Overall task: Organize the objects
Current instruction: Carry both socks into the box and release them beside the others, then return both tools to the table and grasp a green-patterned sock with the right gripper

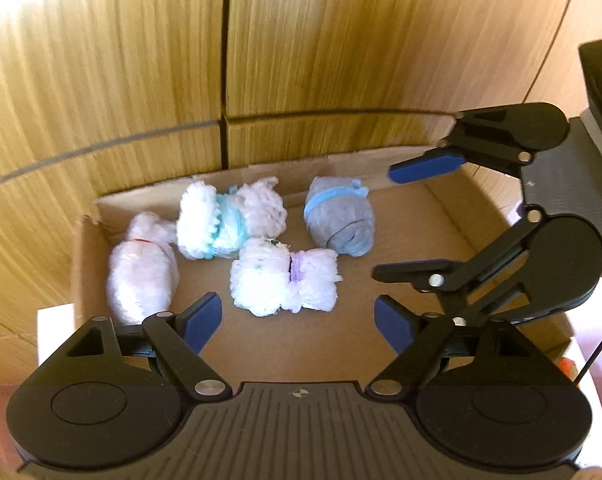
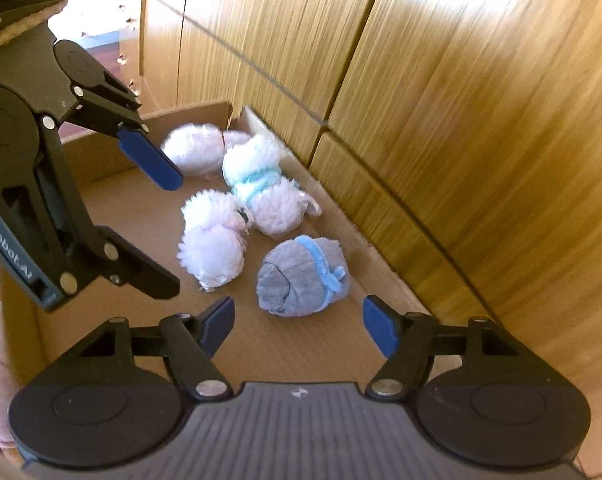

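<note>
Shallow brown cardboard box on the floor against a light wood-grain panelled wall. 4 rolled sock bundles lie on the box floor.

- Grey rolled sock bundle tied with a blue band: lower centre of the right wrist view, just ahead of the right gripper; close to the box wall at the right, contact not clear.
- Fluffy white bundle with a purple tie: centre of the left wrist view, just ahead of the left gripper.
- Fluffy white bundle with a turquoise tie: upper centre-left, near the back wall of the box.
- Pale pink-white smooth bundle with a thin red tie: left of frame, by the left box wall.

Tongs: both pairs spread, nothing between the blue pads of either. No bundle held. In the left wrist view the right gripper hangs over the right side of the box, well clear of the grey bundle.

Judgement: the grey bundle looks set down; the step in hand is clearing the box and going for the next item. Best done by lifting each gripper straight up before swinging sideways, so the lower pad does not drag a bundle or catch the low cardboard rim. The 2 grippers sit near each other; move 1 at a time. Leave the open box floor at lower centre free for further bundles.
</note>
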The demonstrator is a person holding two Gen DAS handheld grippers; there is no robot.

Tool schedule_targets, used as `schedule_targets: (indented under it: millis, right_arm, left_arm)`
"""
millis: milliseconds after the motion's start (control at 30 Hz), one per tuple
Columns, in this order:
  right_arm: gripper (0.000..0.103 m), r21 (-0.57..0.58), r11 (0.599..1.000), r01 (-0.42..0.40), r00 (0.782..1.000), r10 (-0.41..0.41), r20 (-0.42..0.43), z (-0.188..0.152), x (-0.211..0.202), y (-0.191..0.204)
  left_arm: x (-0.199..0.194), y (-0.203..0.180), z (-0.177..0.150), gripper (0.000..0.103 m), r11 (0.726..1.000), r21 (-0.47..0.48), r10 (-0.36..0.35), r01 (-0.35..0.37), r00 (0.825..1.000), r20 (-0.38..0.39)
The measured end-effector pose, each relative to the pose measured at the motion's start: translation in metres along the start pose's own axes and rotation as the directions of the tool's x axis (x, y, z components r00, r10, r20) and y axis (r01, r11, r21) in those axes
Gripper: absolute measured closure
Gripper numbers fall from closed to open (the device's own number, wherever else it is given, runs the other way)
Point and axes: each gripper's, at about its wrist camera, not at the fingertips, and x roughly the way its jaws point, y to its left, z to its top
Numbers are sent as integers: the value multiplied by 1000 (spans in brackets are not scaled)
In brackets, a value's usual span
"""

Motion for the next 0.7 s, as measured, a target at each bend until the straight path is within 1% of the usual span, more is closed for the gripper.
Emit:
schedule_targets:
  millis: [100, 133, 200, 233, 267, 367, 400, 500, 600, 700]
  right_arm:
    - [21, 20, 1000, 18, 999, -19, 38, 3, -32, 8]
    - [19, 28, 999, 26, 998, -28, 53, 5, -44, 11]
    - [16, 47, 998, 30, 995, -35, 91, 9, -70, 20]
    - [11, 59, 998, 37, 993, -43, 108, 11, -84, 25]
    - [6, 68, 997, 47, 991, -56, 123, 14, -97, 32]
    - [3, 97, 991, 95, 981, -110, 157, 15, -132, 54]
    - [3, 104, 989, 105, 978, -122, 168, 12, -144, 63]
    - [1, 153, 975, 162, 964, -190, 185, -6, -176, 96]
    - [1, 206, 964, 167, 952, -212, 221, -40, -205, 131]
    - [1, 269, 948, 168, 942, -235, 241, -79, -218, 164]
  left_arm:
    - [-24, 0, 0, 15, 1000, -3, 10, -10, 999, 44]
    - [-16, -11, 9, 13, 1000, 0, 19, -19, 998, 62]
    - [-42, -12, 1, 12, 999, 7, 44, -45, 994, 99]
    - [-52, -13, -3, 10, 998, 12, 60, -62, 992, 114]
    - [-58, -14, -5, 6, 997, 17, 74, -77, 989, 130]
    - [-88, -17, -24, 1, 991, 25, 126, -133, 974, 189]
    - [-100, -19, -33, 1, 989, 29, 136, -145, 968, 211]
    - [-124, -24, -63, 1, 983, 22, 169, -180, 951, 260]
    - [-135, -29, -94, 1, 983, 4, 176, -185, 945, 277]
    - [-141, -35, -129, 1, 984, -33, 179, -177, 941, 288]
